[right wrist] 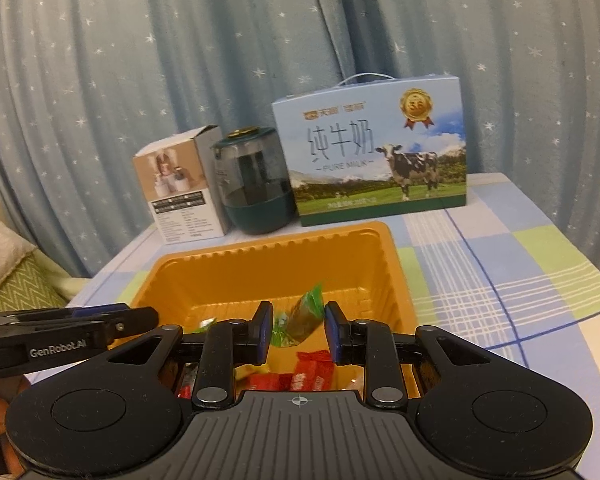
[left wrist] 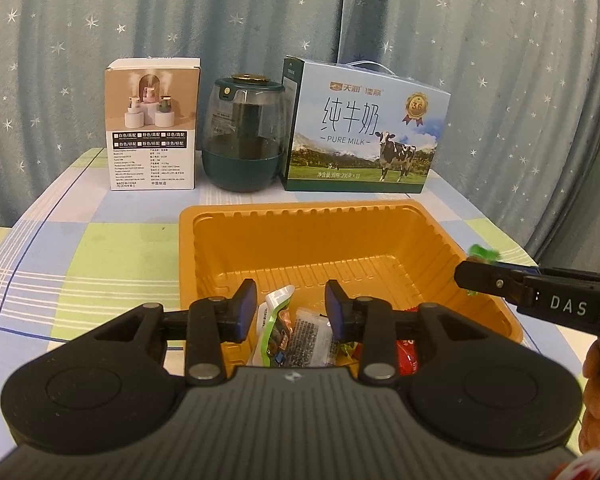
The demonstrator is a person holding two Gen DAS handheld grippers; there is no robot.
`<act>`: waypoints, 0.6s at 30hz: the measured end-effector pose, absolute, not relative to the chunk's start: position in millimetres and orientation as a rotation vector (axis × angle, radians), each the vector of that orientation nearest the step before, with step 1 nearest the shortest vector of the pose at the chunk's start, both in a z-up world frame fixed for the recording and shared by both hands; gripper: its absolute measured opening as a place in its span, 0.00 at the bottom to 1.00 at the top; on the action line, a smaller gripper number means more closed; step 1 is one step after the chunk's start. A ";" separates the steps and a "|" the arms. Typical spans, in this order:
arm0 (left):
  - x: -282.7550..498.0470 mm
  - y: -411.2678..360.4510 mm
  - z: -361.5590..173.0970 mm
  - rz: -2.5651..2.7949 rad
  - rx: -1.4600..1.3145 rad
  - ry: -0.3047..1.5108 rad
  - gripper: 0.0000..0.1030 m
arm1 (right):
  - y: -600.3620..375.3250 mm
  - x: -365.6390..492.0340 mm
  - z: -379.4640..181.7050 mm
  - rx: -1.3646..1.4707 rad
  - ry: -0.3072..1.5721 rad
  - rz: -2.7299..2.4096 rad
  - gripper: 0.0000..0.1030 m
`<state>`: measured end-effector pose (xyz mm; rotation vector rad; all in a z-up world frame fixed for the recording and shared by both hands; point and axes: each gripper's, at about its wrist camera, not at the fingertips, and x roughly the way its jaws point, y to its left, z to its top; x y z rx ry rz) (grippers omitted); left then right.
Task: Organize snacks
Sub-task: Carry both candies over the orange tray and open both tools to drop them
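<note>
Left gripper [left wrist: 291,309] parted over tray [left wrist: 236,216], right gripper [right wrist: 297,328] parted around green candy [right wrist: 302,316], touching unclear

This looks like a room in a home, likely a bedroom or living space. A blue-grey curtain [left wrist: 260,12] sprinkled with small white stars hangs in folds behind the counter [left wrist: 100,248], which wears a checked cloth of pale blue, green and white. Along the counter's far edge stand household goods: a humidifier box [left wrist: 152,124], a dark green jar [left wrist: 246,132] and a carton of pure milk [left wrist: 364,128], while a cushion [right wrist: 8,264] lies past its left edge.
</note>
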<state>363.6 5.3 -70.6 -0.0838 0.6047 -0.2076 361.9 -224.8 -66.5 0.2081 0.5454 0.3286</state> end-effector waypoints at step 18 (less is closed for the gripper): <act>354.9 -1.1 -72.0 -0.212 -0.058 0.610 0.51 | -238.5 353.0 -65.6 0.232 0.530 0.256 0.65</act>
